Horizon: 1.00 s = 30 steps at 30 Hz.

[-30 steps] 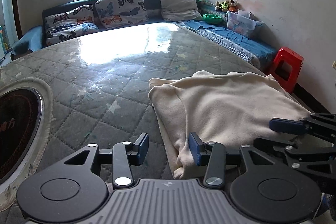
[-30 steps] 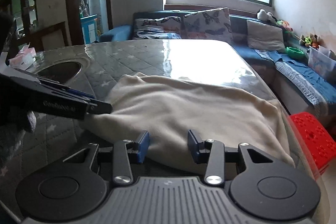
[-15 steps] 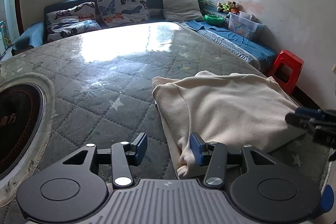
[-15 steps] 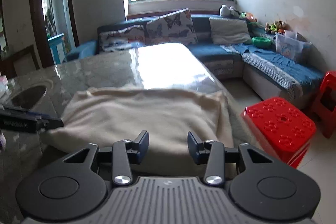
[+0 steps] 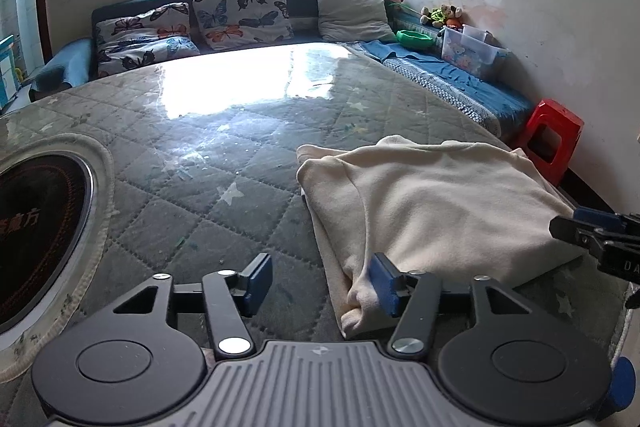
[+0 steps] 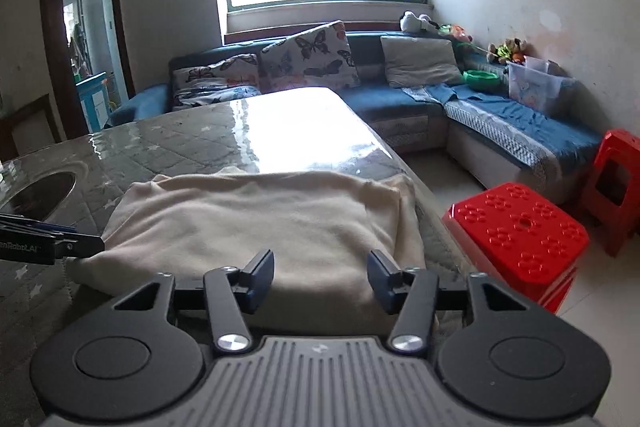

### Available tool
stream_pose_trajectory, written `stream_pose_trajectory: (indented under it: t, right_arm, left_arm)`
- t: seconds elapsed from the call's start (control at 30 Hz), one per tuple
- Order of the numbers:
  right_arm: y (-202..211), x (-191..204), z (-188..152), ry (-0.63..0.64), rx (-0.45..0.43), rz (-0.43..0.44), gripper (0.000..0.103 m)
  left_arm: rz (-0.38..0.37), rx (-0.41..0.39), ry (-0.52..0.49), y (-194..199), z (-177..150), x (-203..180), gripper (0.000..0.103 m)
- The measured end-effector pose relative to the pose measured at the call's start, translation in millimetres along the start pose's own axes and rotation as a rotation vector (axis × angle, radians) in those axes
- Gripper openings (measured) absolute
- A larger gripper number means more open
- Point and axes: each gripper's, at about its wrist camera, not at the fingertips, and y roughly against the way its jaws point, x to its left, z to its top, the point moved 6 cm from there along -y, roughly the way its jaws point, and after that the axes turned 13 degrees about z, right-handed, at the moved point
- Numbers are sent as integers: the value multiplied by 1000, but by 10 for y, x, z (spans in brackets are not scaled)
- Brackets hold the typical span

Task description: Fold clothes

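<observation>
A cream garment (image 5: 432,203) lies folded on the quilted grey table cover (image 5: 200,163), near the table's right edge. My left gripper (image 5: 320,285) hovers at the garment's near left corner with its jaws opening; the rolled corner lies just inside the right pad, which is not pressing on it. My right gripper (image 6: 318,279) is at the garment's (image 6: 256,223) near edge, jaws opening above the cloth, nothing pinched. Each gripper shows in the other's view: the right gripper (image 5: 592,235) at the far right, the left gripper (image 6: 52,247) at the far left.
A round black inset (image 5: 36,227) with a pale rim sits in the table at the left. Beyond the table stands a blue corner sofa (image 6: 400,107) with butterfly cushions. Red plastic stools (image 6: 520,239) stand on the floor to the right of the table edge.
Both grippers' jaws have widened. The right gripper swung around to the garment's right end and drew away from the left one. The garment lies flatter.
</observation>
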Motion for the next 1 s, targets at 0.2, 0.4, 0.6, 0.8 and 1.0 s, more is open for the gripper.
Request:
stream_pose_trajectory:
  t: [0.2, 0.4, 0.6, 0.8, 1.0]
  right_arm:
    - [65, 140, -77, -1, -2, 1, 72]
    - [110, 292, -142, 13, -18, -10, 90]
    - [191, 388, -186, 10, -43, -30, 103]
    - [281, 456, -226, -9, -70, -47, 103]
    - [384, 541, -241, 10, -100, -88, 103]
  left_arm:
    - [-1, -1, -1, 113, -74, 14, 74]
    - [8, -14, -27, 232, -183, -50, 93]
    - [13, -25, -39, 318, -253, -81, 100]
    - [19, -37, -42, 398, -307, -106, 103]
    - [32, -48, -37, 480, -364, -97, 103]
